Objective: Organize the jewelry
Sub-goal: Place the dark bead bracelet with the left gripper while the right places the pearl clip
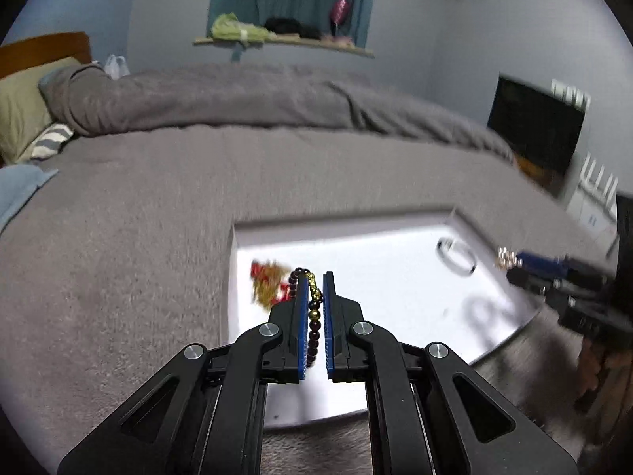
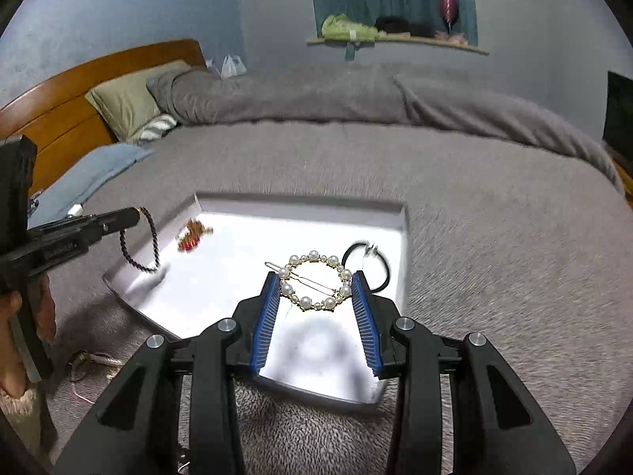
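Between my left tongs (image 1: pixel 316 277) a limp beaded bracelet (image 1: pixel 314 316) hangs pinched above the white tray (image 2: pixel 300 204), while my right tongs (image 2: pixel 316 281) clasp the stiff, fragile pearl hair clip (image 2: pixel 314 281) by its rim.

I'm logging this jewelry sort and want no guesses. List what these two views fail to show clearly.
- Red and gold piece in the white tray: motion-blurred in both views, type unclear.
- Beaded bracelet: left wrist view, the left gripper covers most of it.
- Black hair tie: right wrist view, near part behind the right gripper holding the pearl hair clip.
- Thin strands on the blanket: too small to identify.
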Demonstrator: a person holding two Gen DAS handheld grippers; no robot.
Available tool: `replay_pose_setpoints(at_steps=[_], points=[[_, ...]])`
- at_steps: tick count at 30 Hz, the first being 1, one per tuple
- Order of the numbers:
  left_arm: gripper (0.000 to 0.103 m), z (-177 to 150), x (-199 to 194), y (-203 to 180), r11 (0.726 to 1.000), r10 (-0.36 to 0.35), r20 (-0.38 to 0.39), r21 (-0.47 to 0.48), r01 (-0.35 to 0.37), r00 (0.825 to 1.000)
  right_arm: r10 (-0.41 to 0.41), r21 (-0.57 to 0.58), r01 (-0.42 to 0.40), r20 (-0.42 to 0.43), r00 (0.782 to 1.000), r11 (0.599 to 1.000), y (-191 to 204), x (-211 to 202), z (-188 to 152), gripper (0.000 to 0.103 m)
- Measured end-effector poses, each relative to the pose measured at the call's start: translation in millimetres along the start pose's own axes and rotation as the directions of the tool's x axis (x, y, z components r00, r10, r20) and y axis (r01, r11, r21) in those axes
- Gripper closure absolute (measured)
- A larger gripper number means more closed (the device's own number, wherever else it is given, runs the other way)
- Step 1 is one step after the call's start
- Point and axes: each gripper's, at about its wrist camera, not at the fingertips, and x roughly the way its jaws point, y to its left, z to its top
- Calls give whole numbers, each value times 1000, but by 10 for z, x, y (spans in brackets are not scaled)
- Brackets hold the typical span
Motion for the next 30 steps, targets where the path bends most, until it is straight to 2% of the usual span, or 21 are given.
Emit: replay_pose_setpoints(at_steps=[6, 17, 27, 30], points=[[95, -144, 195, -15, 999, -32, -90, 37, 36, 995, -5, 1, 5, -54, 999, 1000, -41, 85, -87, 66], [95, -266, 372, 87, 995, 76, -184, 80, -63, 980, -69, -48, 65, -74, 995, 997, 58, 142, -129, 65], [95, -268, 389, 184, 997, 63, -199, 54, -53, 978, -65, -44, 62, -76, 995, 997, 47, 182, -121, 65], [92, -271, 381, 174, 997, 63, -197, 56, -53, 978, -62, -43, 59, -75, 995, 997, 44, 184, -121, 65]])
